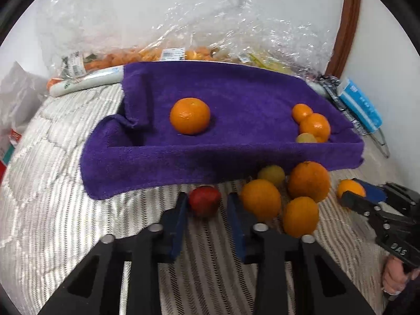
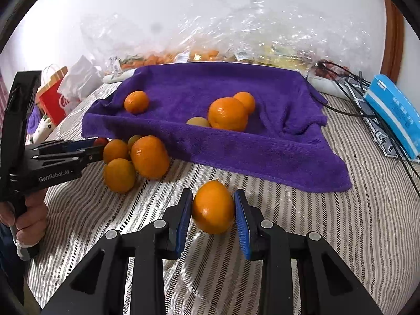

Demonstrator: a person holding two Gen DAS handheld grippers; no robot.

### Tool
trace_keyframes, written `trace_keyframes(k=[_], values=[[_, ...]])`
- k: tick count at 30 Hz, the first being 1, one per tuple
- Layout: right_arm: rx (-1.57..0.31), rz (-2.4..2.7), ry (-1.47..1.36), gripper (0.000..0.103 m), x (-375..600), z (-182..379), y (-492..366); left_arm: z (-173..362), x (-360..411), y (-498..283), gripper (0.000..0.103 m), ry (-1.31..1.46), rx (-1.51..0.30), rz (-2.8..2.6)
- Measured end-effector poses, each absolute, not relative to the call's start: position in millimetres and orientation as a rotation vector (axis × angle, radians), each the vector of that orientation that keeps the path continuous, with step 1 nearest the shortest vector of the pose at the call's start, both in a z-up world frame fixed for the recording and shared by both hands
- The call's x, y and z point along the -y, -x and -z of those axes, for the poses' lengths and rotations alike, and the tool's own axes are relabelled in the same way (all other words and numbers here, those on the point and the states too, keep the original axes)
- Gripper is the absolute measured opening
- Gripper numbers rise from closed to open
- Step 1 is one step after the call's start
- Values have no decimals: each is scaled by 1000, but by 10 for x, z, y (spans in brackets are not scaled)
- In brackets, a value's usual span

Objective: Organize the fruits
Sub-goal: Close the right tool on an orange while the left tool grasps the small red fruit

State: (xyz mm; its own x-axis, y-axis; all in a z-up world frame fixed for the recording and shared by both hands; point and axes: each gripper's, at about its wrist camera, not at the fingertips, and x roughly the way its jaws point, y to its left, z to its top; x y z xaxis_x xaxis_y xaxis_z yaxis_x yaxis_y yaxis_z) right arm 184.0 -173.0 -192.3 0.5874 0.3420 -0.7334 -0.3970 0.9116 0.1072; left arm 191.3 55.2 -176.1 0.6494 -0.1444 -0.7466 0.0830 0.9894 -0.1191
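A purple towel (image 1: 236, 92) (image 2: 204, 78) lines a tray on the striped cover. In it lie one orange (image 1: 190, 115) on the left and a small cluster of oranges (image 1: 313, 126) with a yellowish fruit on the right. In front of the tray lie three loose oranges (image 1: 308, 181) and a yellow fruit (image 1: 271, 174). My left gripper (image 1: 207, 200) (image 2: 98, 147) is shut on a small red fruit (image 1: 204, 200) at its fingertips, low over the cover. To the right of that heap, my right gripper (image 2: 213, 202) (image 1: 359, 193) is shut on an orange (image 2: 212, 207) just above the cover.
Clear plastic bags of fruit (image 1: 183, 39) pile up against the wall behind the tray. A blue box (image 2: 393, 110) and black cables (image 2: 341, 78) lie at the right. A red paper bag (image 2: 53, 99) stands at the far left. A hand (image 2: 29, 220) holds the left gripper's handle.
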Motion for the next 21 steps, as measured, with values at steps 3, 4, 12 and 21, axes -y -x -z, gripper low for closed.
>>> trace_keyframes(k=[3,4,12,21], values=[[-839,-435,65,32,1743,1925,-1838,1747,-626,-1891,24,128,-838,163],[-838,-437,58,32,1739,1921,-1837,1739,-645,-1878,24,140,-829,167],[-807,-473,31,31,1771,1878,-1802,1695,-613,-1827,24,149,-791,195],[-792,-488,-11,28,1834,1855,-1790,1638,-632,-1773,24,154,-762,192]])
